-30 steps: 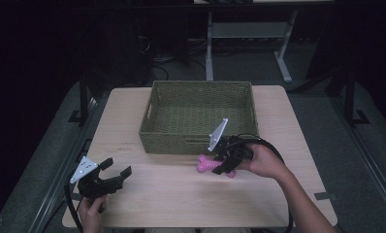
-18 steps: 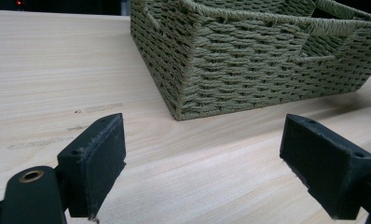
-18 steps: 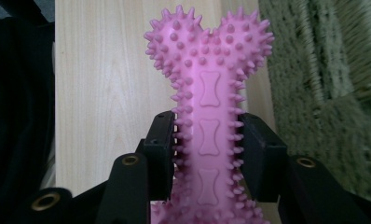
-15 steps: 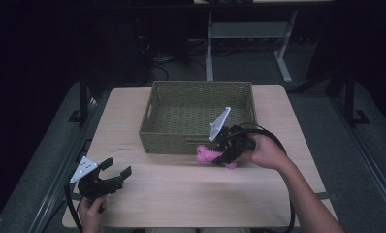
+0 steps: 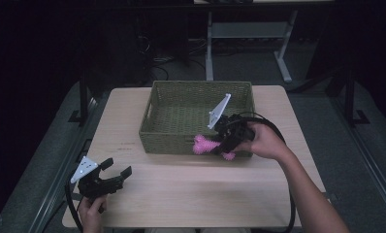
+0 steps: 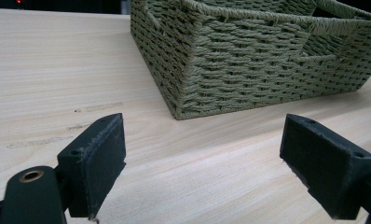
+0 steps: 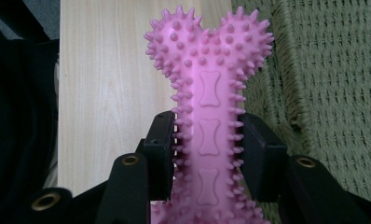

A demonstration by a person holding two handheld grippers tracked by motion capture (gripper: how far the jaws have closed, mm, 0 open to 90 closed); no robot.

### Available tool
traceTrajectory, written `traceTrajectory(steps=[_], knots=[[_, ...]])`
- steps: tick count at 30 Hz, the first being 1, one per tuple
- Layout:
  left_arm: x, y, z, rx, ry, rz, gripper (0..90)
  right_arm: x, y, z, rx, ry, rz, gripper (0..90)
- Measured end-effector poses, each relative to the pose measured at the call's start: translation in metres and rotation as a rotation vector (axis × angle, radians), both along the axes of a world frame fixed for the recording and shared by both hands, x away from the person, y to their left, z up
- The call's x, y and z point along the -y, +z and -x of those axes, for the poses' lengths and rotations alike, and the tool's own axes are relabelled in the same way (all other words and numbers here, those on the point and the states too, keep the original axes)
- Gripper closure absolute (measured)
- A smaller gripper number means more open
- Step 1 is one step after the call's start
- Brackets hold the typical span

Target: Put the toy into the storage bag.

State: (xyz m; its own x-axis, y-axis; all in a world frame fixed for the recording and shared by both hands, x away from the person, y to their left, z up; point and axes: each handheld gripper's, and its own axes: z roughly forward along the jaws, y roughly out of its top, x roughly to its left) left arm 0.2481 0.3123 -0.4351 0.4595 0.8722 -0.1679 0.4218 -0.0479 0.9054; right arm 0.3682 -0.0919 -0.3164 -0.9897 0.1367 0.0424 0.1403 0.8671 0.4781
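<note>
- Right gripper (image 5: 219,147) is clamped on the pink spiky bone toy (image 5: 206,145); in the right gripper view both black pads press the toy's shaft (image 7: 207,140) from either side.
- Toy is off the table, held in the air at the near wall of the woven basket (image 5: 171,141), toward the basket's right half in the high view.
- Toy's knobbed end (image 7: 207,37) points away from the gripper; in the right gripper view it sits over the line where the wooden table (image 7: 104,70) meets the basket's weave (image 7: 333,79).
- Right hand (image 5: 264,141) holds the gripper body just beside the basket's near right corner; grey three-cornered plate (image 5: 219,110) sticks up over the basket interior.
- Left gripper (image 5: 114,171) is wide open, nothing between the jaws; it sits near the table's near left corner, well apart from the basket.
- Left gripper view: both pads (image 6: 97,161) hover low above bare tabletop (image 6: 197,163), aimed at the basket's near corner (image 6: 179,109).
- Left hand (image 5: 91,211) grips that tool at the table's front edge.
- Basket interior looks empty where visible.
</note>
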Motion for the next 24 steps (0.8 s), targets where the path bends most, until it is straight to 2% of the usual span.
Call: traceTrajectory(steps=[5,9,15,24], knots=[[0.0,0.0,0.0,0.0,-0.002,-0.002,13.8,0.001,0.004,-0.003,0.002,-0.008,0.009,58.1],[0.0,0.0,0.0,-0.001,-0.001,0.004,13.8,0.004,0.009,-0.007,0.009,-0.012,-0.007,58.1],[0.001,0.0,0.0,0.0,-0.008,0.0,13.8,0.007,0.014,-0.014,0.017,-0.033,0.006,58.1],[0.002,0.0,0.0,0.001,-0.009,-0.001,13.8,0.01,0.022,-0.024,0.018,-0.041,-0.019,58.1]])
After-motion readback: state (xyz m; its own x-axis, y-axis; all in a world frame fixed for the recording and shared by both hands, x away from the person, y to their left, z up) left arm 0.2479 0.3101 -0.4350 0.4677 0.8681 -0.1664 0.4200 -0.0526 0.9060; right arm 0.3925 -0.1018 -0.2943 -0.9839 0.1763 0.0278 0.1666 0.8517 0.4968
